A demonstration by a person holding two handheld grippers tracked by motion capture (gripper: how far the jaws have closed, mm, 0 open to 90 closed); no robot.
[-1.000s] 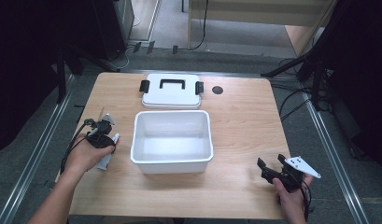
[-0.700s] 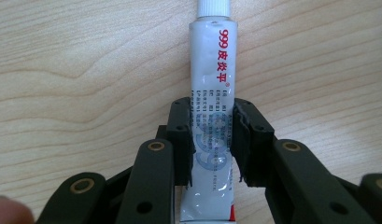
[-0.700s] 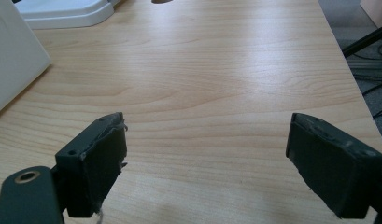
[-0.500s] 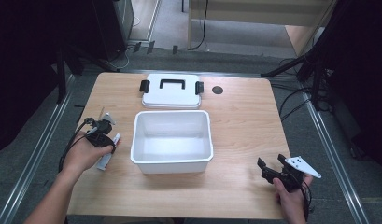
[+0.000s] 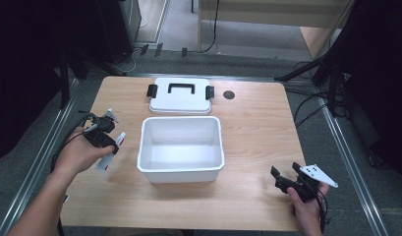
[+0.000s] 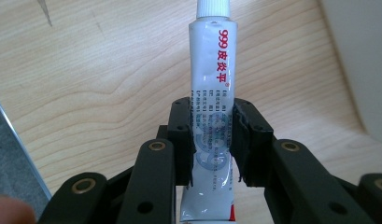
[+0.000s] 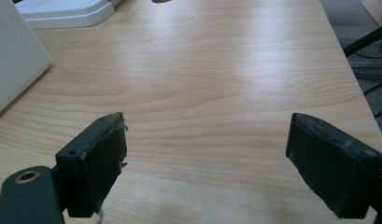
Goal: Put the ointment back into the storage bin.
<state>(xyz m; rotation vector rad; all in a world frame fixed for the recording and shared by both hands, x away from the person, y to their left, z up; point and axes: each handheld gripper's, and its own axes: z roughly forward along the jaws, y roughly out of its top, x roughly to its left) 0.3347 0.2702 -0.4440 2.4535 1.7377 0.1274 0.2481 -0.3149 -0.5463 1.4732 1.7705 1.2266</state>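
**Now gripped: ointment tube beside the open box**

Clamped mid-body, cap forward, the ointment tube [image 6: 211,116] sits in the left gripper [image 5: 101,139] at nine o'clock of the white box [image 5: 180,169], probably bound inside. The right gripper [image 7: 207,158] idles wide open at four o'clock. Pale wooden table [image 5: 257,128]; lid [image 5: 180,96] at twelve; dim room.

Light wooden table [image 5: 257,123], round dark hole [image 5: 229,95] near far edge. Grey floor [image 5: 247,37] beyond, black cables, tripod legs [image 5: 306,69] at right. Dark surroundings both sides.
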